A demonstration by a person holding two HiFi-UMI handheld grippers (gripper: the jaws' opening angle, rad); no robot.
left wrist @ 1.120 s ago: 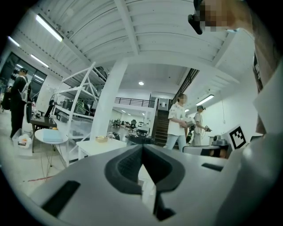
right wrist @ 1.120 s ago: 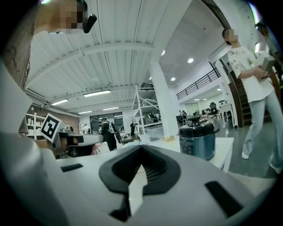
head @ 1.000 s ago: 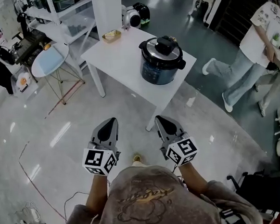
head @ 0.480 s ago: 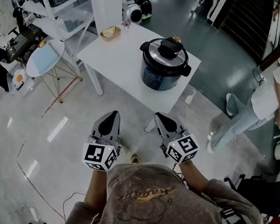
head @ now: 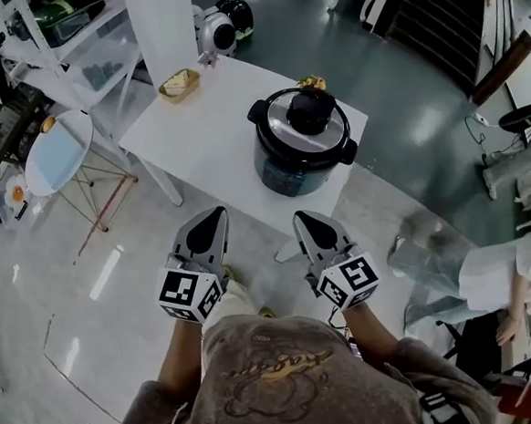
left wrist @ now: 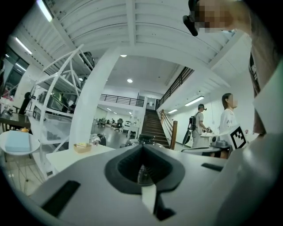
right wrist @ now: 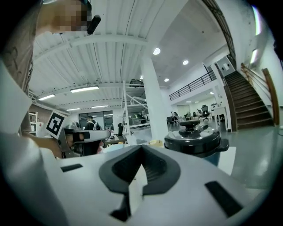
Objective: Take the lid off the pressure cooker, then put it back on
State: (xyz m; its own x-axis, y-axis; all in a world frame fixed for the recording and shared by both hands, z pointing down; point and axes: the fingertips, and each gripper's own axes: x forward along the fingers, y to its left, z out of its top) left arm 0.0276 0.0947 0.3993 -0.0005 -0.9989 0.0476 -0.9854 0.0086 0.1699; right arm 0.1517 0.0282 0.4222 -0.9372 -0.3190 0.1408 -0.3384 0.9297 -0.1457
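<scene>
The pressure cooker (head: 299,142) stands on the near right part of a white table (head: 206,136); it is dark blue with a steel-and-black lid (head: 305,121) and a black knob on top. The lid sits on the pot. In the right gripper view the pressure cooker (right wrist: 193,140) shows ahead to the right. My left gripper (head: 209,221) and right gripper (head: 303,220) are held side by side in front of my chest, short of the table's near edge, both shut and empty. In the left gripper view the left gripper (left wrist: 142,150) points at the table, with the cooker mostly hidden behind its jaws.
A small tray of food (head: 178,82) sits at the table's far corner. A round blue side table (head: 57,152) and a white shelf rack (head: 60,44) stand at the left. A person (head: 490,276) bends over at the right. A white pillar (head: 159,27) rises behind the table.
Both grippers, still shut, have come closer to the table along with me; the cooker and table sit nearer and more central. The person at the right has shifted to the lower right.
</scene>
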